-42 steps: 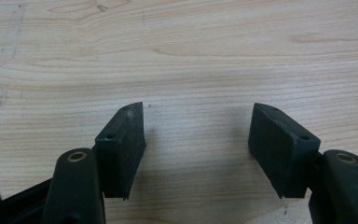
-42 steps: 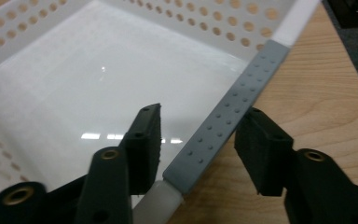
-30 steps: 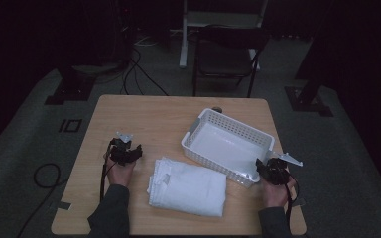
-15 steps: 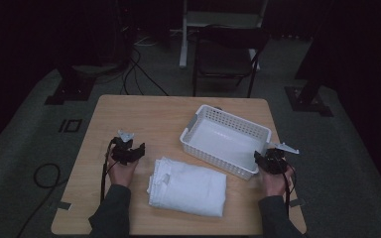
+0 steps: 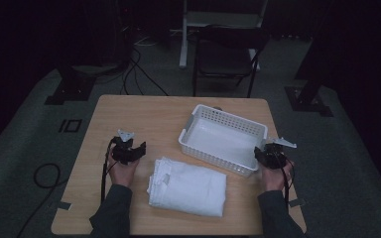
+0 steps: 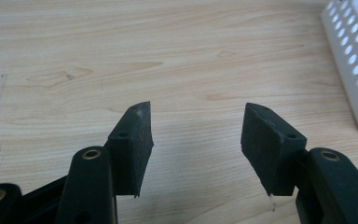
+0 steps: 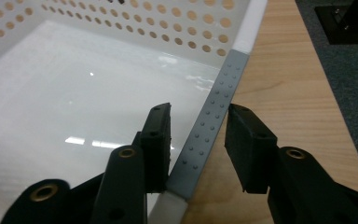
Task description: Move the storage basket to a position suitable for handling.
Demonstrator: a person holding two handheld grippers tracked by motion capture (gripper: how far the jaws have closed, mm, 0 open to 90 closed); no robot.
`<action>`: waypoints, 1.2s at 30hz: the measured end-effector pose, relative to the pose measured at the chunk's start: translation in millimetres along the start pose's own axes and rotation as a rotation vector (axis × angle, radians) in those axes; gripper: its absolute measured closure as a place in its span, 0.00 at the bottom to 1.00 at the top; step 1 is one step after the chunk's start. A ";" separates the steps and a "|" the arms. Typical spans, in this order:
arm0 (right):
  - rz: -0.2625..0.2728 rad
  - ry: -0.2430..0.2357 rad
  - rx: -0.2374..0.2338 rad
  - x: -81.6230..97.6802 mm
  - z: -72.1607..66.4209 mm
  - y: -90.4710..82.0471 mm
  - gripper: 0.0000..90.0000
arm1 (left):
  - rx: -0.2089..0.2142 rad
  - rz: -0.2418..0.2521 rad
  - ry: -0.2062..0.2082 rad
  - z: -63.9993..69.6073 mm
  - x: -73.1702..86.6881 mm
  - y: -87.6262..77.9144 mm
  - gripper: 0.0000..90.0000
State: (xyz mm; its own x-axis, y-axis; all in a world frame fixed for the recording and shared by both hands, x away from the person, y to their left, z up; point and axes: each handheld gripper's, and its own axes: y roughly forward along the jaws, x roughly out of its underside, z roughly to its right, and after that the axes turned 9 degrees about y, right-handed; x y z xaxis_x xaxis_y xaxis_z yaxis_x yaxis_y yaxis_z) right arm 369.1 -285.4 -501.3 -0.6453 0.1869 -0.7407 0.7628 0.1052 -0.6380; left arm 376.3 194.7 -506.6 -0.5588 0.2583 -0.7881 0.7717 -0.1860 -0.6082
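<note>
Now | right gripper (image 7: 198, 133) jaws apart, straddling basket (image 7: 98, 107) rim | left gripper (image 6: 196, 140) agape, table

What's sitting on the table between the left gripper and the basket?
In the high view, the folded white towel lies lower between the left gripper and the white basket; straight across is bare wood. The left gripper view shows bare tabletop too.

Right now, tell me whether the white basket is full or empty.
Empty. The white basket shows a bare glossy floor in the right gripper view; the folded towel lies outside it on the table.
</note>
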 end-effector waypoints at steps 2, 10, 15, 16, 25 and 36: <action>-0.001 -0.001 -0.010 -2.1 -2.6 3.4 0.69 | 0.002 0.001 0.004 1.5 -1.2 -1.1 0.47; -0.014 -0.029 -0.050 -9.5 -21.1 17.1 0.70 | 0.008 0.034 0.012 5.2 -5.4 -6.6 0.48; -0.017 -0.063 -0.078 -12.0 -33.3 23.9 0.70 | 0.028 0.061 0.004 6.3 -9.4 -9.5 0.49; -0.020 -0.067 -0.084 -12.4 -35.5 24.9 0.70 | 0.033 0.064 0.003 6.9 -10.3 -9.6 0.49; -0.022 -0.088 -0.129 -15.3 -48.9 33.9 0.70 | 0.098 0.097 -0.005 13.3 -18.4 -10.7 0.50; -0.039 -0.110 -0.155 -20.6 -62.7 41.2 0.70 | 0.176 0.072 -0.072 12.8 -31.5 6.6 0.51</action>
State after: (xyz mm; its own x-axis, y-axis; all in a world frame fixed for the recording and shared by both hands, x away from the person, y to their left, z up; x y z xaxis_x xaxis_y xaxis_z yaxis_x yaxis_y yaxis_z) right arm 416.4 -223.7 -499.0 -0.6686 0.0725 -0.7401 0.7288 0.2614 -0.6328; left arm 395.1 173.2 -487.1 -0.5292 0.1714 -0.8310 0.7491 -0.3656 -0.5525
